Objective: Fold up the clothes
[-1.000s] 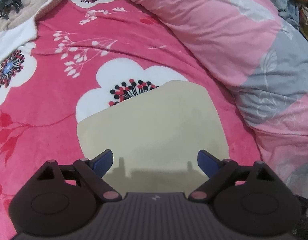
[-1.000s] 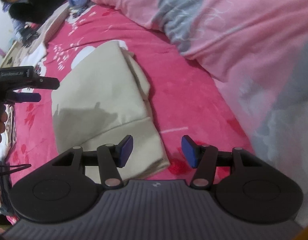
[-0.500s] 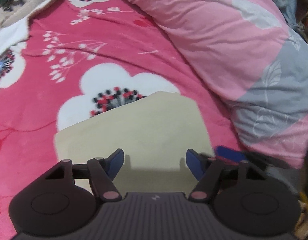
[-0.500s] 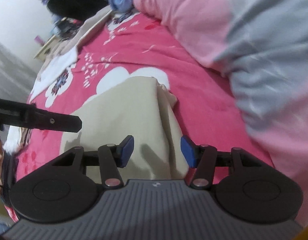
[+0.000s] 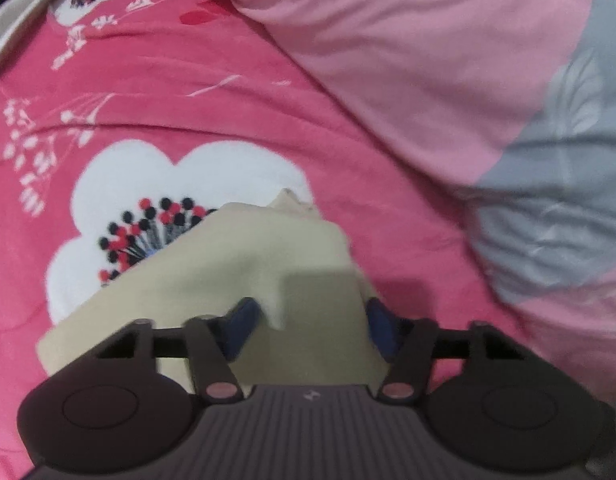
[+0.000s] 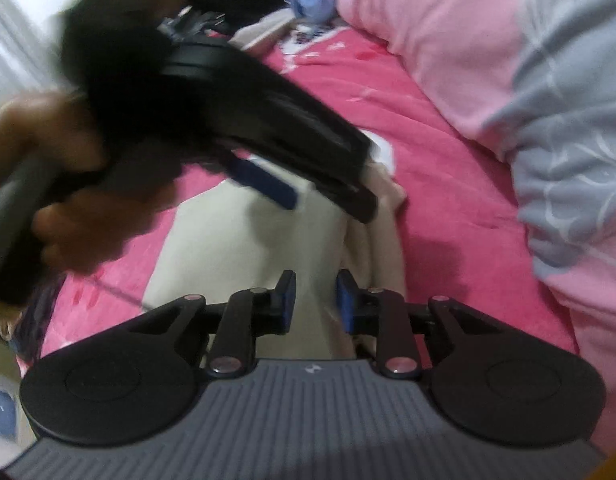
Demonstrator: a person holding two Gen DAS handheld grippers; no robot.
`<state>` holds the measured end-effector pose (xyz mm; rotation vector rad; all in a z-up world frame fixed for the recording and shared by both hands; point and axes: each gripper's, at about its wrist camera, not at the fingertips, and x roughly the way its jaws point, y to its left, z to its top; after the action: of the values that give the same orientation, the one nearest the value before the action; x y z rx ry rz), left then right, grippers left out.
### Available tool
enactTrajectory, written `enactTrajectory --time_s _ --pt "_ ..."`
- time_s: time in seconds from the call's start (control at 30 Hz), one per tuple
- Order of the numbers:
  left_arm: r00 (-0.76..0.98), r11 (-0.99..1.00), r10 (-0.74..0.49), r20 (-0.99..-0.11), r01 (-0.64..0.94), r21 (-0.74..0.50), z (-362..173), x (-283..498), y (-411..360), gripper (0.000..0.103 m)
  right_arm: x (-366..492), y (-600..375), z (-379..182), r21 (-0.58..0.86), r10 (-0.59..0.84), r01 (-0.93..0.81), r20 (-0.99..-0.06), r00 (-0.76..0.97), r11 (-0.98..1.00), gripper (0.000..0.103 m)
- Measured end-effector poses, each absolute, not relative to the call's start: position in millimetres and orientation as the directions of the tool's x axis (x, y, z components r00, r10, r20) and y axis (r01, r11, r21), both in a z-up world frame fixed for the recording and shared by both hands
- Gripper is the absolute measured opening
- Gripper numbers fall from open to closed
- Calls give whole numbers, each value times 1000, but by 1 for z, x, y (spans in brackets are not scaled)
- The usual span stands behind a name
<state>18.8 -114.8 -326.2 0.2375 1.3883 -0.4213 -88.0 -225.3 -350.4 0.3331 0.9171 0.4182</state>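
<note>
A bed is filling both views: a bright pink floral blanket [image 5: 156, 92] is lying flat, and a pale pink and grey duvet [image 5: 448, 80] is piled along its far side. The beige garment [image 5: 236, 264], already folded into a thick packet, is lying on the blanket, partly over a white flower print [image 5: 180, 176].

The left gripper [image 5: 308, 324] is pointing steeply down at the garment's right edge. Its jaws are closing, and a raised fold of the cloth is standing between the blue pads [image 5: 240, 328], but I cannot tell if they are pressing it yet. The right gripper [image 6: 316, 300] is coming lower and nearer to the person, over the same edge; its jaws are also closing, with beige cloth in the narrow gap between them. In the right wrist view the left gripper is crossing above, held by a hand [image 6: 68, 184], blurred.

To do this step well, I think both grippers should be taking all layers of the edge, not only the top one, and closing fully before lifting. The two grips should be staying apart along the edge, so the fold is going over straight. Lifting at uneven heights could be making the packet open.
</note>
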Motion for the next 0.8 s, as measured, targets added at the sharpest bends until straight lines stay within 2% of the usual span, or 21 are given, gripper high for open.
enactTrajectory --time_s 0.07,0.13,0.17,0.2,0.23,0.33,0.43,0.63,0.7,0.73,0.8 --pt "144 904 -111 -983 426 -40 -330 16 -116 44 -95 -223 -349 451 485 -204 -690 537 869 23" --pt "160 904 -98 -982 427 -21 -328 14 -114 27 -99 -229 -348 466 474 -163 -696 540 870 26" --pt "163 903 -97 -982 428 -18 -327 15 -112 23 -101 -234 -348 475 466 -134 -699 542 870 32" --pt "162 906 -99 -982 422 -22 -325 15 -109 13 -101 -242 -349 488 453 -91 -703 548 868 34" --pt "160 910 -104 -981 413 -29 -324 16 -105 11 -101 -251 -351 503 443 -49 -706 553 863 39" --pt "168 924 -131 -977 379 -59 -314 16 -94 10 -98 -277 -361 534 419 50 -714 560 844 40" --pt "203 927 -155 -967 369 -71 -298 11 -88 9 -92 -287 -367 516 408 50 -729 550 855 40" --pt "237 930 -201 -951 352 -108 -277 0 -72 9 -67 -283 -388 632 528 26 -668 524 775 40" --pt "241 931 -212 -947 345 -121 -273 -1 -68 9 -64 -281 -399 685 577 48 -648 496 727 29" --pt "244 930 -218 -945 344 -126 -272 -1 -66 9 -65 -280 -401 709 601 50 -631 491 703 13" --pt "257 930 -231 -938 343 -134 -267 -1 -63 8 -70 -277 -391 745 634 15 -578 513 667 11"
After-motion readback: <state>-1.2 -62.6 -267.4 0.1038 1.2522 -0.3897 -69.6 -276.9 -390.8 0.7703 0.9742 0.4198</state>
